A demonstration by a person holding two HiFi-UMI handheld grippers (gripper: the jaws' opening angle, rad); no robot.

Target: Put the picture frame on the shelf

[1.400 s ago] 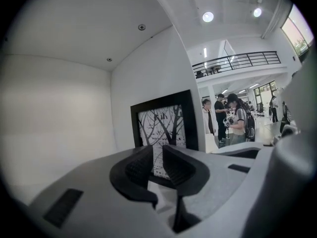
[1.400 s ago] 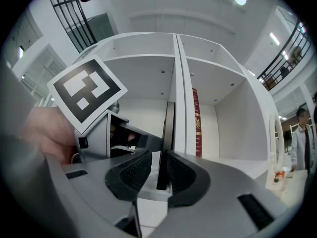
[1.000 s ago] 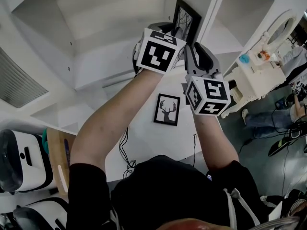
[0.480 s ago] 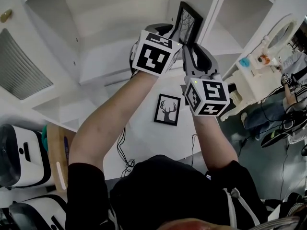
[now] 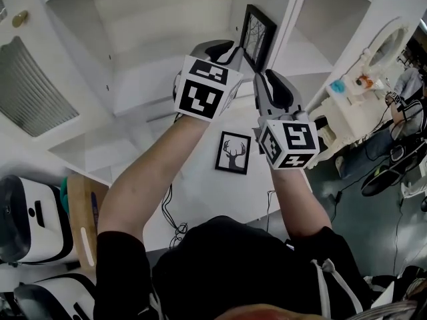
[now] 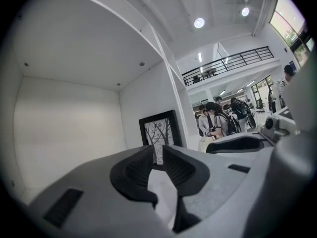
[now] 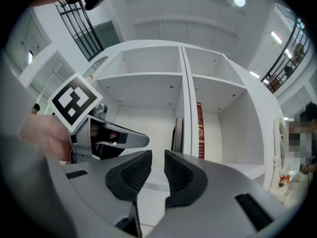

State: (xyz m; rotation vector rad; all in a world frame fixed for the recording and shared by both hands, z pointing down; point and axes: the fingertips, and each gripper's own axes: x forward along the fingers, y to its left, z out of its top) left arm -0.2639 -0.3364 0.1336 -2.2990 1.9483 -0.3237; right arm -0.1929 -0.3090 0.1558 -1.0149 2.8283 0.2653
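1. Left gripper point(image 6: 157, 153): jaws slightly spread with a narrow gap between the pads and nothing pinched. It points level into the shelf compartment.
2. Right gripper point(image 7: 157, 158): jaws a little apart and empty. It is just beside the left one, which shows at the left of the right gripper view.
3. Picture frame point(image 6: 159, 132): stands upright on the shelf point(image 5: 150, 79), just beyond the left gripper's tips and close by the compartment's right wall. Cannot tell whether it leans on that wall. By position, placement looks done or nearly done.
4. Handling (judgement): light and stiff, with a thin black rim around a tree print. The front is probably glazed, so it is fragile and would tip easily. The rim looks smooth and may slip. Any correction should take a side rail between the pads, never the face.
5. Edges: the divider point(image 7: 185, 118) runs right beside the frame, with a red book spine point(image 7: 200, 130) in the next compartment beyond it.
6. Open room: the compartment is wide and bare to the frame's left and above it. A straight pull-back looks safest.
7. Below, a second frame with a deer print point(image 5: 233, 153) lies on the table point(image 5: 200, 185), well apart from both grippers.
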